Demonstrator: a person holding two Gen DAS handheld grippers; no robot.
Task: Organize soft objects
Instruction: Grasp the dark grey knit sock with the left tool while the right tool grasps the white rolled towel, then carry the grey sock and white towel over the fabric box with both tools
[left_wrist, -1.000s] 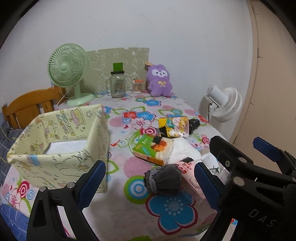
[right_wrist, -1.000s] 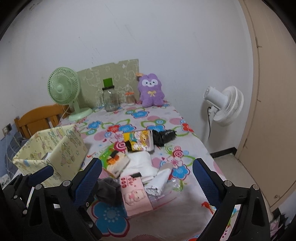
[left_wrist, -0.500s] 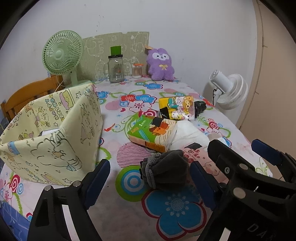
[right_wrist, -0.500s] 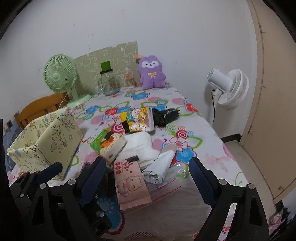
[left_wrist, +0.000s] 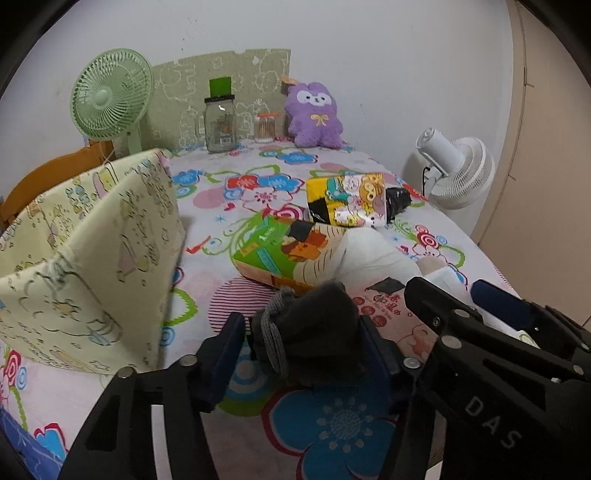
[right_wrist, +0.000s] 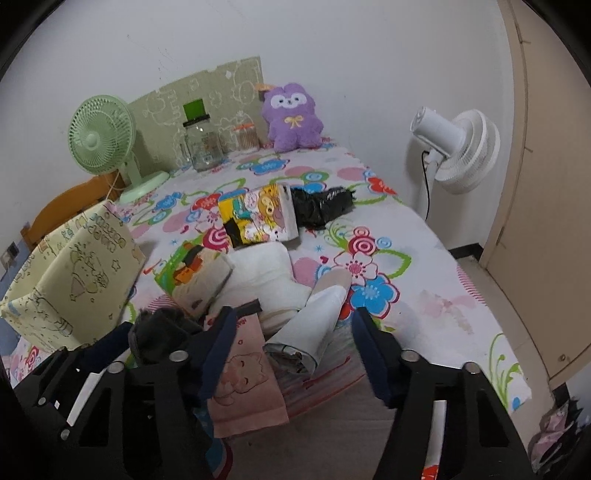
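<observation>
Early stage: left tongs (left_wrist: 301, 354) closing, pads touching grey sock (left_wrist: 314, 332); right tongs (right_wrist: 291, 350) narrowing round white roll (right_wrist: 317, 325), not gripping; fabric bin (left_wrist: 92, 258) w/ no soft items visible.

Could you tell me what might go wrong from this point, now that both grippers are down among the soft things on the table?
1. The left gripper has been closing around the dark sock; the bundle bulges above its fingers, so it could slip out.
2. The right gripper, also closing, straddles both the pink packet and the white roll, so it may catch the wrong one or both.
3. The two grippers sit very close and could knock together.
</observation>
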